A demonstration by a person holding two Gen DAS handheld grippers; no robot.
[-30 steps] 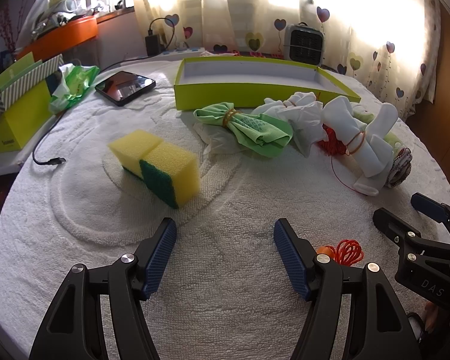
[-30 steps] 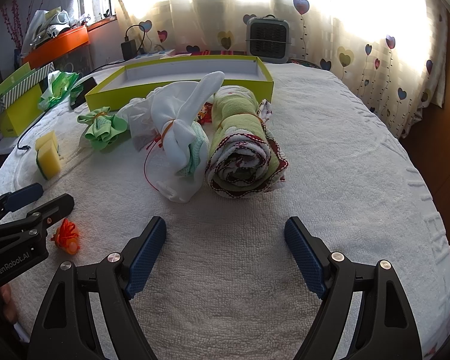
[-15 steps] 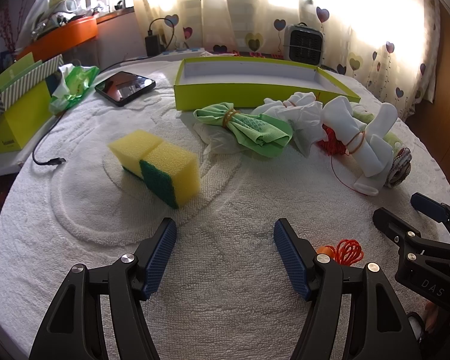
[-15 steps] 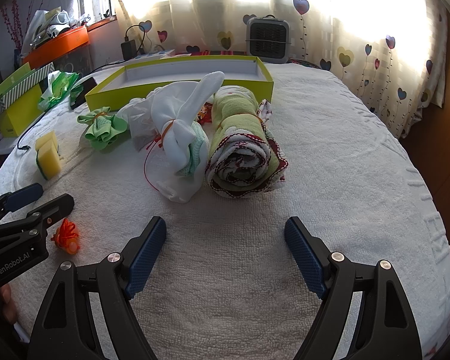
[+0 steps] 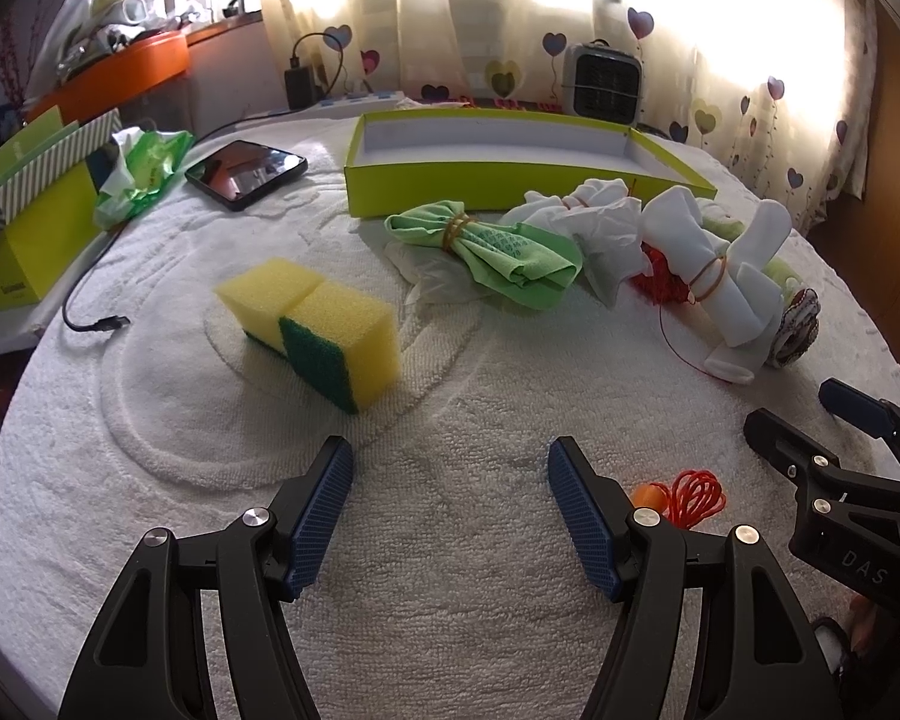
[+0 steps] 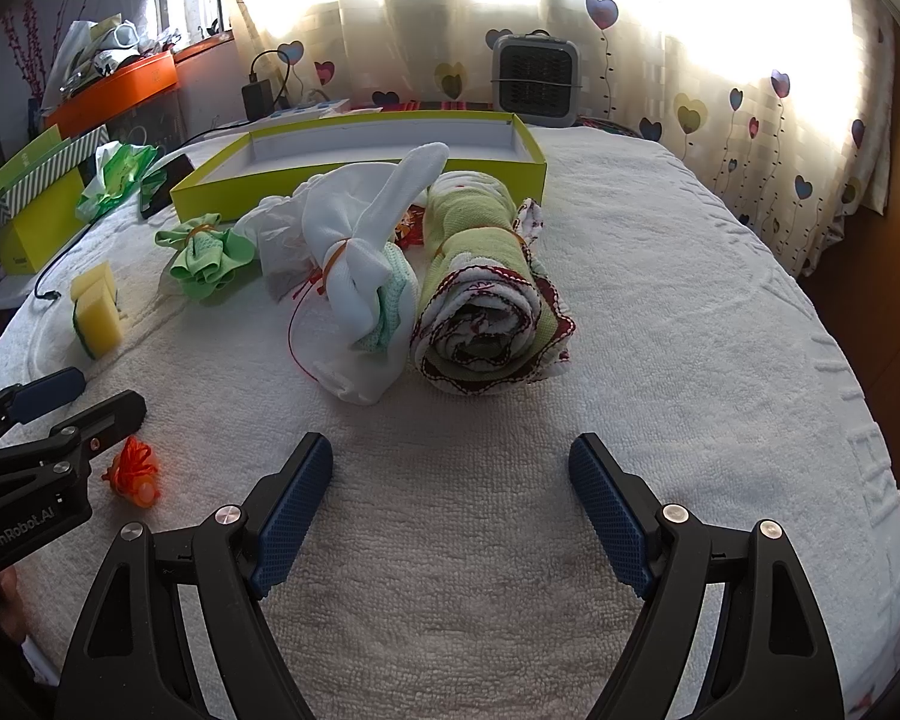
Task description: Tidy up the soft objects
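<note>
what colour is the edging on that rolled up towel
Dark red stitching along the rolled towel, which is green and white. The right wrist view shows it best.

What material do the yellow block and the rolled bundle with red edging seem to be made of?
The yellow block looks like porous foam sponge with a matte, pitted surface and a coarser dark green scouring layer on one side. The rolled bundle seems to be looped terry cloth, pale green and white, with red stitched edging; the fibre itself cannot be told.

Two sponges, four cloth bundles
</note>
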